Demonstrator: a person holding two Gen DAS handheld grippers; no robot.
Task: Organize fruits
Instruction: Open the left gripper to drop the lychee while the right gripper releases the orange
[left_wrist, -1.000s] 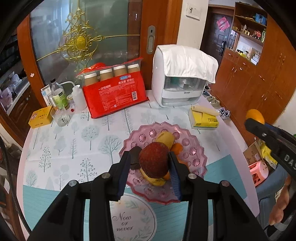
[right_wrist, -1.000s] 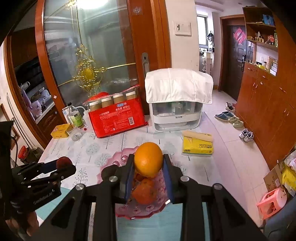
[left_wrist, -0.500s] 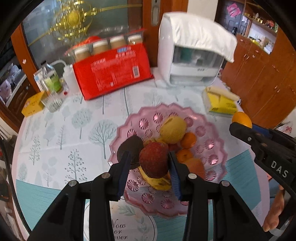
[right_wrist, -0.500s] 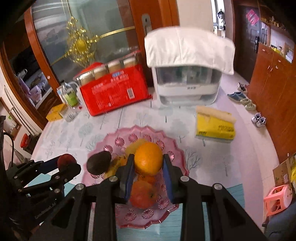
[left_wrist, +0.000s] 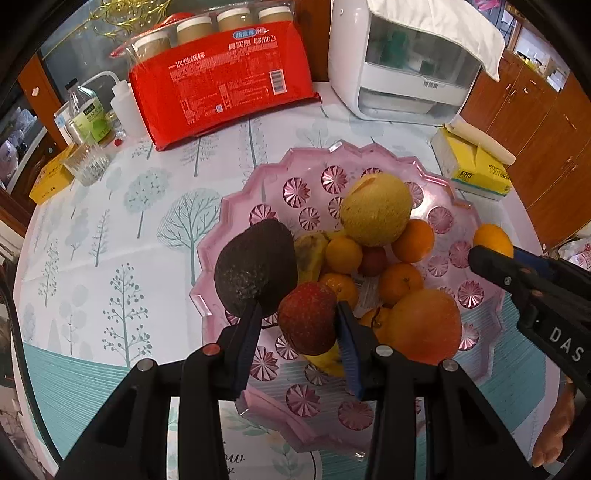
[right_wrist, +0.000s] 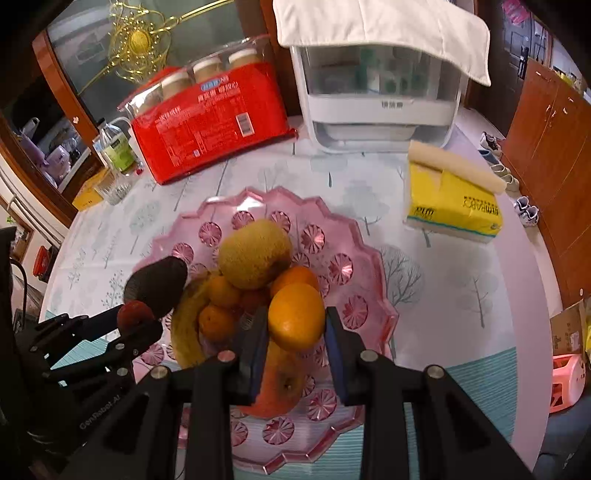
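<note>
- Over the pink fruit plate (left_wrist: 484, 295) we hold two tools, one in each hand, and both point down at it.
- Our left tool (left_wrist: 299, 328) is closed on a dark red fruit (left_wrist: 308, 319). The blue pads press it from both sides.
- That red fruit hangs over the near side of the plate, just beside a dark avocado (left_wrist: 256, 271). We cannot tell if they touch.
- Our right tool (right_wrist: 295, 332) is closed on an orange (right_wrist: 296, 315). It sits tight between the two blue pads.
- That orange is above a big orange-red fruit (right_wrist: 280, 384) that lies in the plate. From the left camera we see the orange out over the plate's right edge.
- More fruit lies piled in the plate: a big yellow-green fruit (right_wrist: 255, 258) on top, some small oranges (right_wrist: 221, 291), and a yellow banana (right_wrist: 186, 332) curving along the left side.
- The plate sits on a tabletop (right_wrist: 443, 295) with a cloth that has little trees on it.
- Behind the plate lies a red pack of paper cups (right_wrist: 210, 125), leaning up at the back.
- Next to it stands a white machine (right_wrist: 380, 107) with a white cloth (right_wrist: 380, 29) on top.
- A yellow pack of tissues (right_wrist: 452, 203) lies to the right of the plate, well apart from it.
- Far left we see a bottle with a green label (left_wrist: 88, 118), a small glass (left_wrist: 86, 166) and a yellow box (left_wrist: 51, 177).
</note>
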